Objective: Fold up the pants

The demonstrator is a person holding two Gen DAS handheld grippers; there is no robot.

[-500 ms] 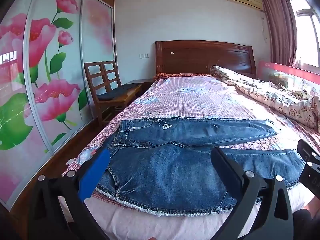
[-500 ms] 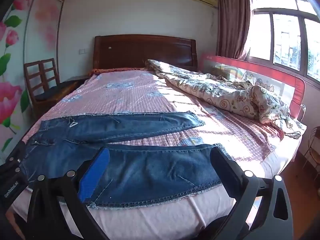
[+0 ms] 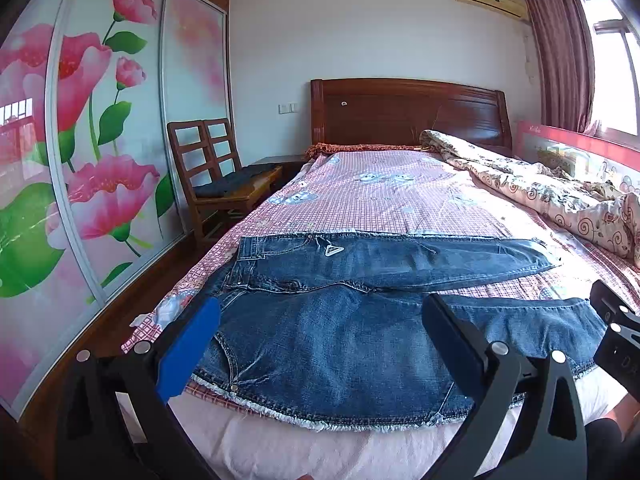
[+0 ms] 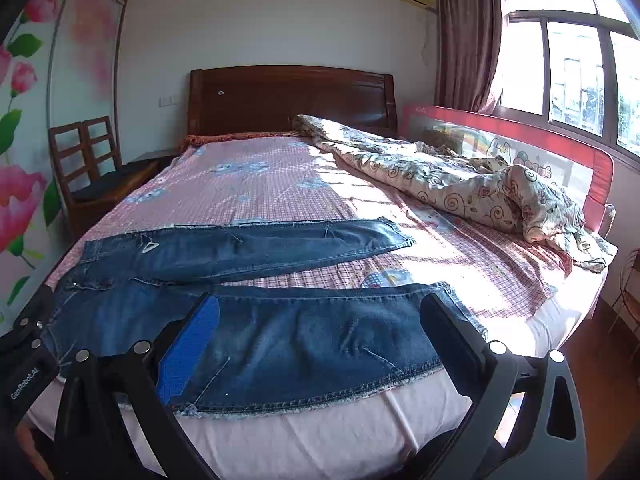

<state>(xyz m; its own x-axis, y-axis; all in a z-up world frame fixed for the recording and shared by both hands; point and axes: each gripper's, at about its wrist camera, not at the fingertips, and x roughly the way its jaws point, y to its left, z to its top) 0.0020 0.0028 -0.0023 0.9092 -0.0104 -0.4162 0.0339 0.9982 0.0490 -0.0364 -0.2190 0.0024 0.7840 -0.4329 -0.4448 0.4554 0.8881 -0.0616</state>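
Both wrist cameras face the headboard (image 3: 408,112) from the bed's foot, sharing the jeans (image 4: 256,336)

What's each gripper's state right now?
Left gripper: open, empty, hovering over the jeans.
Right gripper: open, empty, above the near leg.

White walls, floral wardrobe doors (image 3: 92,168), wooden chair (image 3: 216,172), dark headboard (image 4: 292,100) — sunlit window (image 4: 568,68), maroon curtain (image 4: 468,36).

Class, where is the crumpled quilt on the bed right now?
In the right wrist view, the quilt lies along the bed's right side, against the red guard rail, beyond the jeans.
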